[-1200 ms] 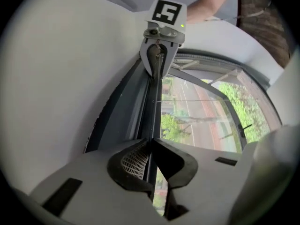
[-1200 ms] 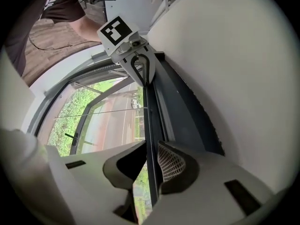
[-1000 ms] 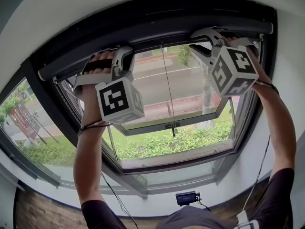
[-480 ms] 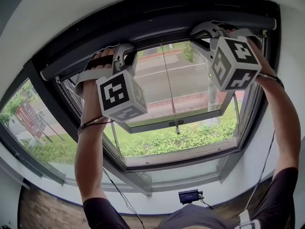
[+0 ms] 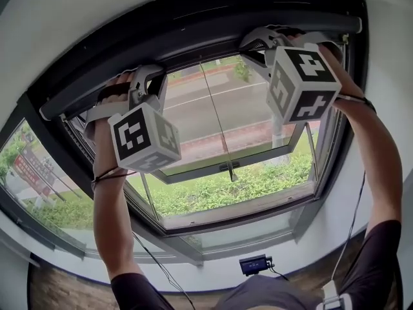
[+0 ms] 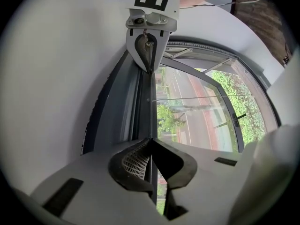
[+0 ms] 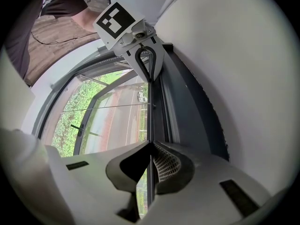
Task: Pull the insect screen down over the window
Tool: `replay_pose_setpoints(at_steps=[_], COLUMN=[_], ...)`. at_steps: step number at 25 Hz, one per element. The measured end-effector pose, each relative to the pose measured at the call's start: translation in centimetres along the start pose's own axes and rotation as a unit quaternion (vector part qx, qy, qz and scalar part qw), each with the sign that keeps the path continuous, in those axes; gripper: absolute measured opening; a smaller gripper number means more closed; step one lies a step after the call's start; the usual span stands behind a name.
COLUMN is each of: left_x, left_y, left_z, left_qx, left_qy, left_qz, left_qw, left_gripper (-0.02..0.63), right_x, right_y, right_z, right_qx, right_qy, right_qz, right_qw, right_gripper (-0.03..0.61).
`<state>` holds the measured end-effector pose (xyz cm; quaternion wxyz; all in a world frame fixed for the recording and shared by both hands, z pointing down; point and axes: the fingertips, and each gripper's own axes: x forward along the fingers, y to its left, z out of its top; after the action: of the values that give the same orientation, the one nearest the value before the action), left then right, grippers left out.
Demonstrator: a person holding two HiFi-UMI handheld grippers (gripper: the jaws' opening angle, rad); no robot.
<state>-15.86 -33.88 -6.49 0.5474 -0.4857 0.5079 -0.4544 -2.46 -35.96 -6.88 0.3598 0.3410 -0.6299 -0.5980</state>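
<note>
The insect screen's thin dark pull bar (image 5: 200,49) sits rolled up at the top of the window, under the dark cassette (image 5: 193,21). My left gripper (image 5: 150,77) and right gripper (image 5: 259,44) both reach up to it, one toward each end. In the left gripper view the jaws have just been closing, and my left gripper (image 6: 150,140) now pinches the bar's edge (image 6: 151,107). My right gripper (image 7: 150,144) has closed the same way onto the bar (image 7: 150,121). A thin pull cord (image 5: 216,118) hangs from the bar's middle.
Behind the bar, the window sash (image 5: 226,163) is tilted outward, with a handle (image 5: 229,168) on its lower rail. White wall (image 5: 77,18) curves round the opening. A small black device (image 5: 253,264) with a cable sits on the sill below.
Both grippers stay up at the bar at the window's top. The whole scene has slid a little to the left in the head view.
</note>
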Motion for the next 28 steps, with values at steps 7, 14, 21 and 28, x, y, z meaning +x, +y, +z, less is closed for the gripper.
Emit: replay_pose_setpoints(at_steps=[7, 14, 21, 28], left_x=[-1.2, -2.6, -3.3, -2.9], left_y=[-1.0, -4.8, -7.6, -13.0], left_z=[0.3, 0.4, 0.2, 0.5], left_qx=[0.014, 0.011, 0.008, -0.010], left_qy=[0.003, -0.001, -0.001, -0.008], left_qz=[-0.007, -0.033, -0.084, -0.123], left_qw=[0.9999, 0.9994, 0.9965, 0.9923], left_gripper=[0.023, 0.021, 0.021, 0.020], right_x=[-1.0, -1.7, -1.6, -0.6], right_y=[1.2, 5.0, 8.0, 13.3], right_z=[0.4, 0.7, 1.0, 0.0], right_qx=[-0.010, -0.013, 0.000, 0.023], right_qy=[0.008, 0.015, 0.009, 0.011], right_qz=[0.016, 0.043, 0.102, 0.148], right_qw=[1.000, 0.999, 0.995, 0.989], right_gripper=[0.025, 0.025, 0.023, 0.024])
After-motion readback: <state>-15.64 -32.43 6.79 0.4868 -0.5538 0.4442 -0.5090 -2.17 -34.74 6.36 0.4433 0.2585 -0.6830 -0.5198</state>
